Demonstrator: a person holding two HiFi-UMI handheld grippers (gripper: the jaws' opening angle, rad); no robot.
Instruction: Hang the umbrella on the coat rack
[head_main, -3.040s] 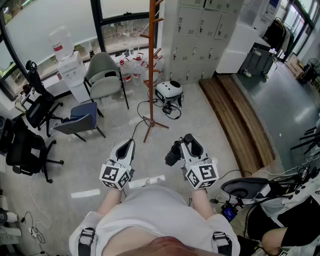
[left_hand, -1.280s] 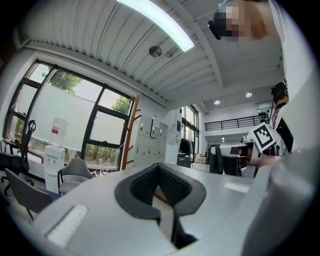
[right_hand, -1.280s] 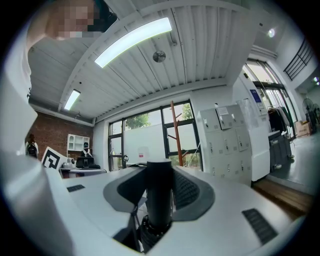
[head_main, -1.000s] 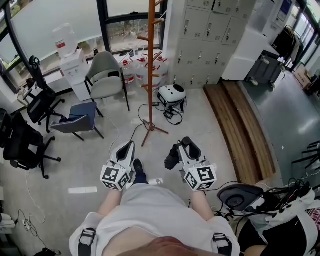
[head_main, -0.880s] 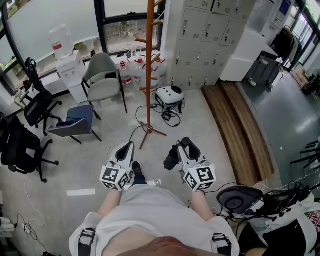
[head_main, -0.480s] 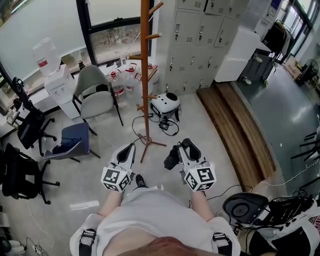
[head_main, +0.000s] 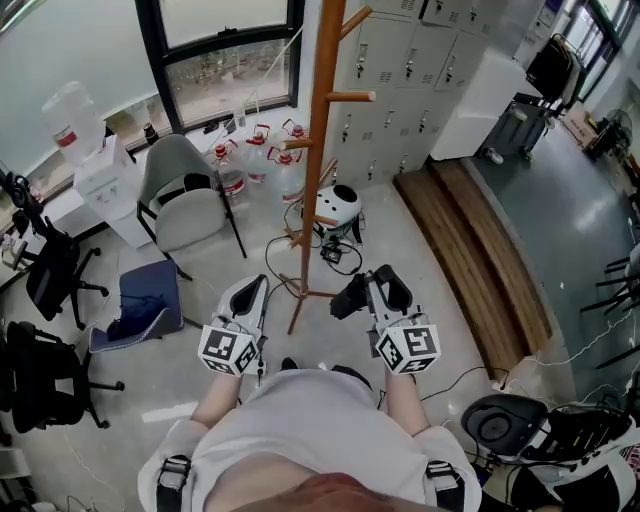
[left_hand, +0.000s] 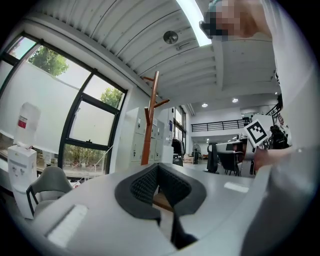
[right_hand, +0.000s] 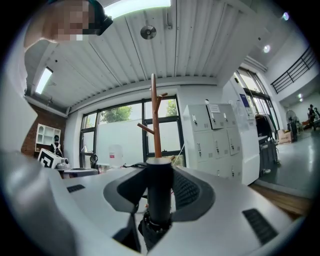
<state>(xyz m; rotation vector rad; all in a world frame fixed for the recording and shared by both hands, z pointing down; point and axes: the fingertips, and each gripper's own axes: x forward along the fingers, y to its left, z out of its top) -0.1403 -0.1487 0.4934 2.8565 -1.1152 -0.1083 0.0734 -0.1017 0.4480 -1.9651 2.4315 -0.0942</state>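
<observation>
One coat rack (head_main: 318, 150), one umbrella (head_main: 348, 297), and two tools: left hand-held gripper (head_main: 252, 290), right hand-held gripper (head_main: 381, 280). Four chairs now: one grey chair (head_main: 185, 205), one blue chair (head_main: 148, 308), two black chairs (head_main: 52, 272) (head_main: 40, 372). One water dispenser (head_main: 100, 182) too.

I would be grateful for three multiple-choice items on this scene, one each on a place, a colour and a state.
1. Where does the tall brown wooden coat rack stand?
A. ahead, between both grippers
B. on the wooden platform
C. behind the person

2. What colour is the handle of the folded umbrella?
A. orange
B. white
C. black

3. How is the left gripper?
A. shut, empty
B. gripping the umbrella
C. gripping a peg

1 A: its pole rises between the two grippers in the head view.
2 C: the handle clamped in the right gripper is black.
3 A: its jaws meet on nothing.
</observation>
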